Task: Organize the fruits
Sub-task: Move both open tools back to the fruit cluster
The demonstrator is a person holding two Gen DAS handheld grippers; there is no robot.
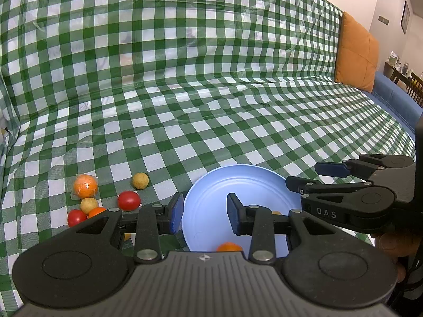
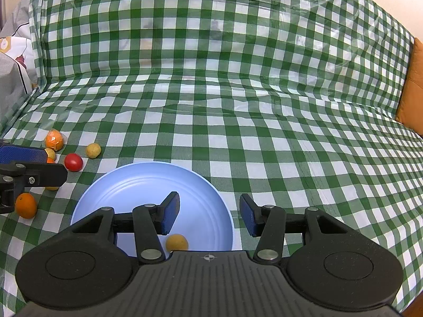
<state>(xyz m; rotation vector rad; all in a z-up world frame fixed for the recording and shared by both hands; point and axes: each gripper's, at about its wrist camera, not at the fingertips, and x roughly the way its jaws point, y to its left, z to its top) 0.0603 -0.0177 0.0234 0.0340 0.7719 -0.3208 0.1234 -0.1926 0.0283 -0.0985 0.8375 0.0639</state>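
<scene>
Green-and-white checked cloth point(image 1: 201, 84) draped over a sofa, covering seat and backrest, creased and glossy across most of both frames. Orange cushion point(image 1: 357, 50) propped at the upper right of the left wrist view, again at the right edge of the right wrist view. Blue sofa upholstery point(image 1: 396, 97) bare beneath it, right of the cloth's edge. Pale wall point(image 1: 391, 2) at the upper right corner, with a small dark-framed picture point(image 1: 405, 17). Wooden chair point(image 1: 412, 84) and cluttered surface at the far right edge. Grey and white patterned fabric point(image 2: 13, 60) at the upper left of the right wrist view. Even, soft indoor light.
</scene>
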